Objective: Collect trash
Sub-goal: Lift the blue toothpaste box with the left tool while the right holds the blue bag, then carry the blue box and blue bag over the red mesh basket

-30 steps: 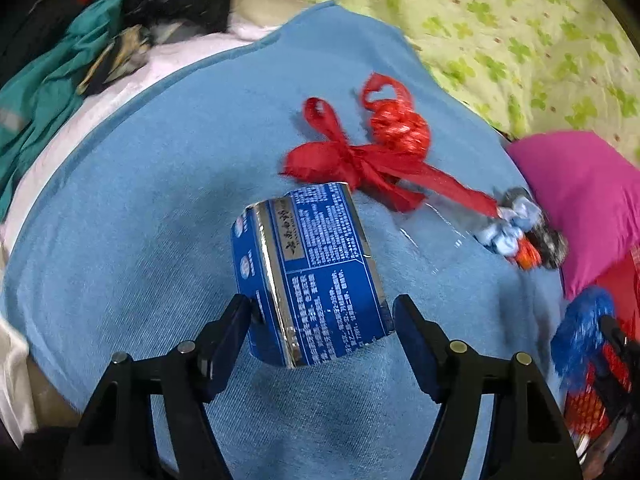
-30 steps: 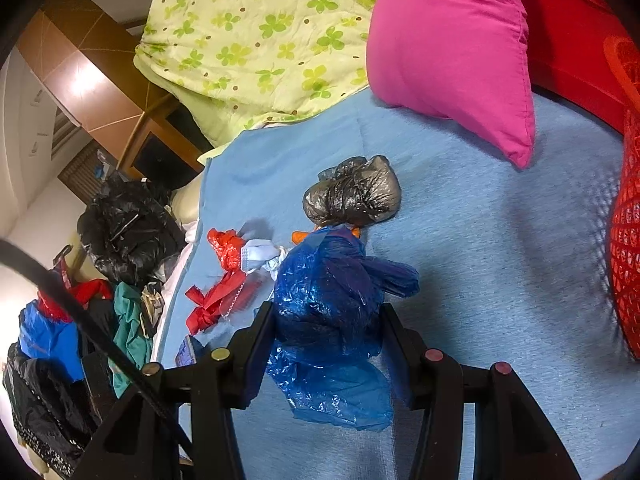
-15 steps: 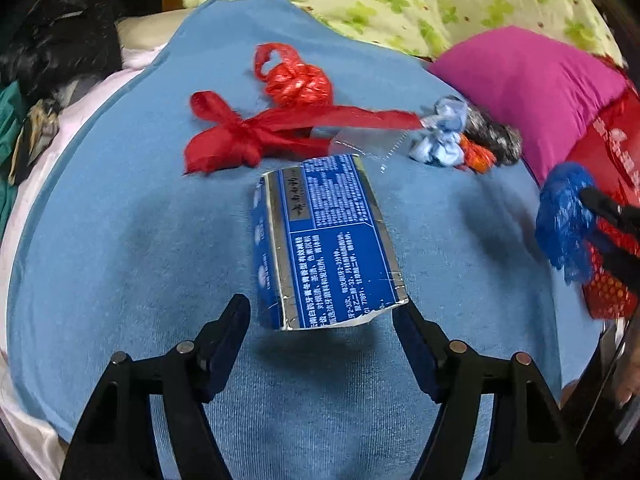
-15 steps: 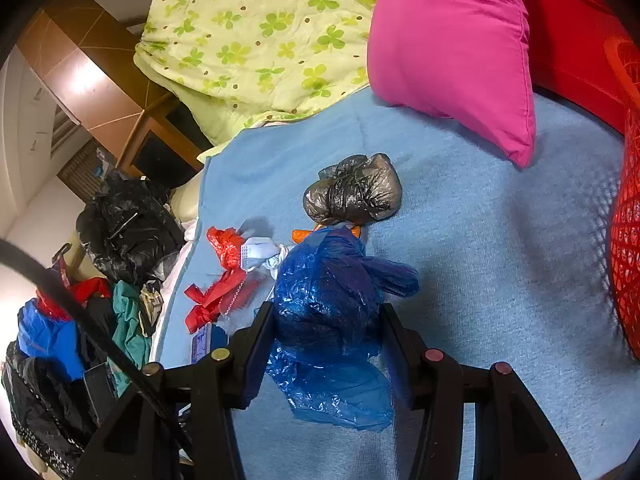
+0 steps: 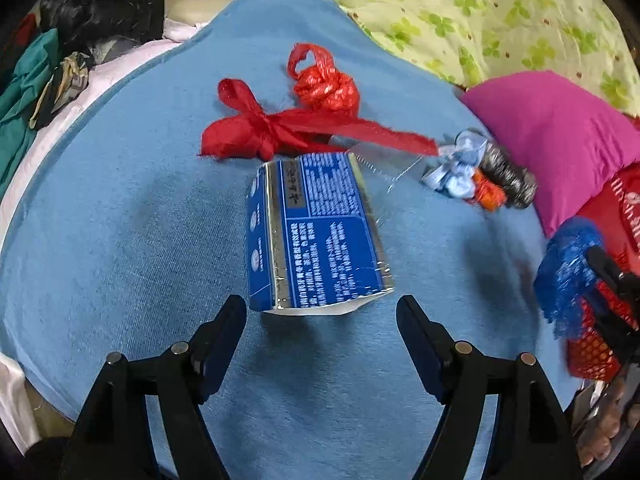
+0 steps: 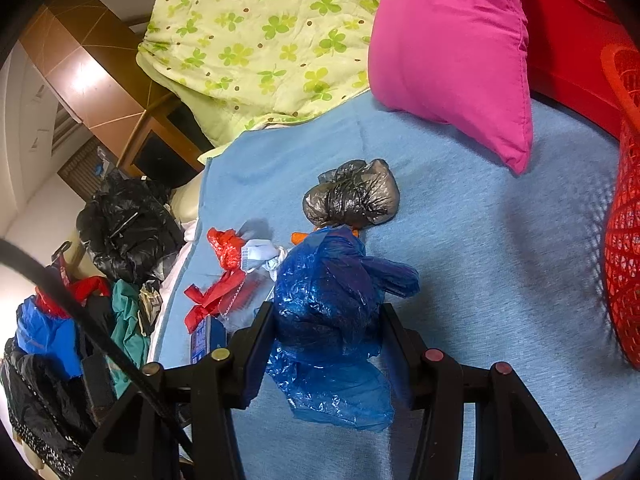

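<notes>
A blue and silver printed carton [image 5: 316,232] lies on the blue bed cover [image 5: 120,248], just ahead of my open, empty left gripper [image 5: 320,320]. Behind it lie a red ribbon bow [image 5: 280,128], a red plastic knot [image 5: 324,84], a pale blue wad [image 5: 456,168] and a grey plastic bundle [image 5: 508,176]. My right gripper [image 6: 326,328] is shut on a crumpled blue plastic bag [image 6: 328,304] and holds it above the cover; it shows at the right edge of the left wrist view [image 5: 568,272]. The grey bundle [image 6: 352,196] lies just beyond the bag.
A red mesh basket [image 6: 624,240] stands at the right. A magenta pillow [image 6: 452,52] and a green clover quilt [image 6: 256,40] lie at the back. Clothes and a black bag [image 6: 124,228] are piled off the bed's left side.
My left gripper has drawn back from the carton, which now lies free on the cover. The right gripper keeps its hold on the blue bag and has barely moved.
</notes>
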### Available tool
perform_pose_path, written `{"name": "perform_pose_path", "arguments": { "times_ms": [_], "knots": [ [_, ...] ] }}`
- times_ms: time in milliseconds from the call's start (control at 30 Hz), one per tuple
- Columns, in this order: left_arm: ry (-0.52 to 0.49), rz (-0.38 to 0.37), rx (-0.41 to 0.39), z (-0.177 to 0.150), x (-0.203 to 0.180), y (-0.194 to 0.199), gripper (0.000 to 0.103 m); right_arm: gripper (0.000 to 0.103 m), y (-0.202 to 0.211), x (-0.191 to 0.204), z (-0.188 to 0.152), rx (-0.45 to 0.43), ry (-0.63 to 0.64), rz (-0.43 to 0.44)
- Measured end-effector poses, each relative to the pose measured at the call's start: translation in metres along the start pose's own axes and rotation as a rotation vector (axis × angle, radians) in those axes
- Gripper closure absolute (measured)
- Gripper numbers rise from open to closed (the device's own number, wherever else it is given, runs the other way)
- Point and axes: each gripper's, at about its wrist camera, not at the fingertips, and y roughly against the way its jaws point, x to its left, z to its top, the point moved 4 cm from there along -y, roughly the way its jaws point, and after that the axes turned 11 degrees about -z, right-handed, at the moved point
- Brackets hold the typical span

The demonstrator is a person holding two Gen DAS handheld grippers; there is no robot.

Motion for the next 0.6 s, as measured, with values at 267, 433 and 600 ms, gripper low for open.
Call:
{"name": "perform_pose_path", "arguments": {
  "times_ms": [267, 433, 600],
  "knots": [
    [0.086, 0.017, -0.036, 0.015, -0.001, -0.001, 0.020, 0.048, 0.000, -0.003, 0.001, -0.002, 0.006, -0.001],
    [0.157, 0.020, -0.027, 0.016, 0.014, -0.013, 0.035, 0.048, 0.004, 0.002, 0.001, -0.015, 0.028, -0.010],
    [0.124, 0.000, -0.047, 0.015, 0.009, -0.003, 0.047, 0.048, 0.014, 0.007, 0.002, -0.050, 0.059, -0.008]
  ]
}}
